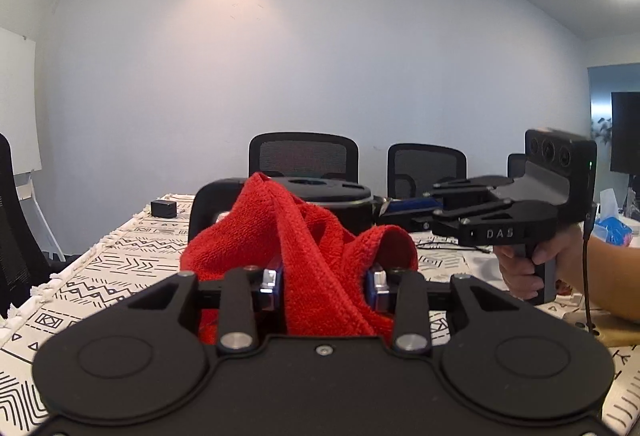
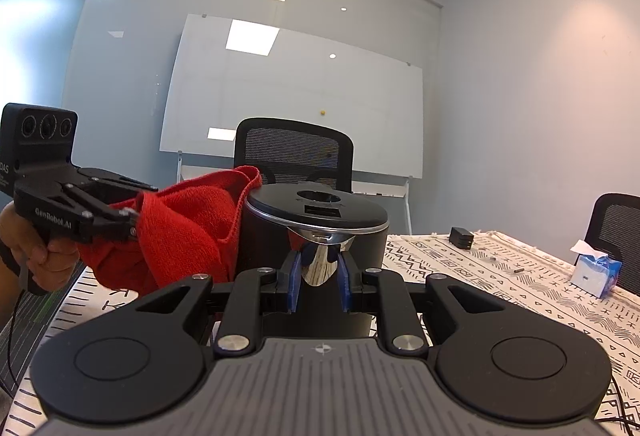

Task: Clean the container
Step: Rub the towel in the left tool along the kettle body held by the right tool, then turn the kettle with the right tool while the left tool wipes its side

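The left tool [image 1: 326, 282] is clenched on a red cloth [image 1: 304, 248], which bunches up between its 2 blue pads and hangs beside the black container [image 2: 316, 236]. The container stands on the patterned table [image 2: 500, 276], its flat lid [image 2: 320, 209] on top. The right tool [image 2: 319, 282] is clamped on the container's shiny spout [image 2: 318, 268] just under the lid. A tissue box [image 2: 596, 272] and a small black box [image 2: 461, 237] sit well apart on the table.
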